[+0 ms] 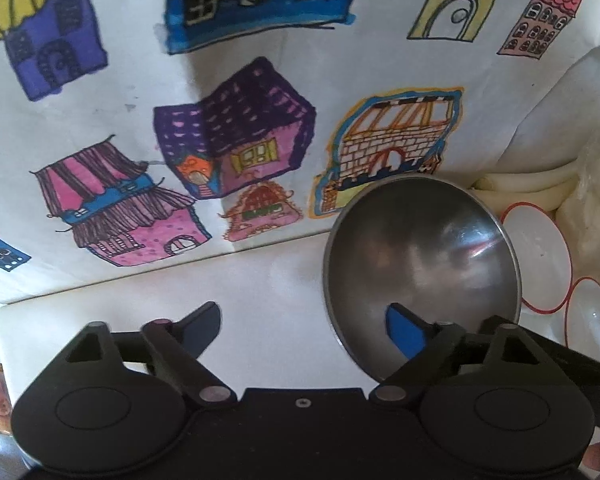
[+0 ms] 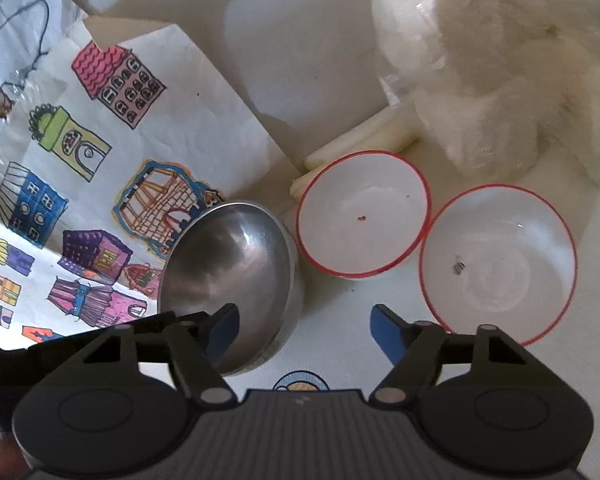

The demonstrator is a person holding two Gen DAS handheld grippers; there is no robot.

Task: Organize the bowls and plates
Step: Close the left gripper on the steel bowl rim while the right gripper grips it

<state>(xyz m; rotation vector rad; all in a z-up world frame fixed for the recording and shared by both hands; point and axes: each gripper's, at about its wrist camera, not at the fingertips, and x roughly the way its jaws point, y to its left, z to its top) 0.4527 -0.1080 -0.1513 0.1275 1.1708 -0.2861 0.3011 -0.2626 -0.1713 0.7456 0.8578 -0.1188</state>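
Three bowls sat on the bench: a steel bowl at the left and two white bowls with red rims, one just right of it and the other nearest the right claw. Both claws stood open, empty, straddling the steel bowl's near rim. The left claw had its right finger over the bowl's inside and its left one outside. The right claw's left finger reached over that rim from the other side. The steel bowl lay forward and right of the left claw, which looked better placed to pinch the rim.
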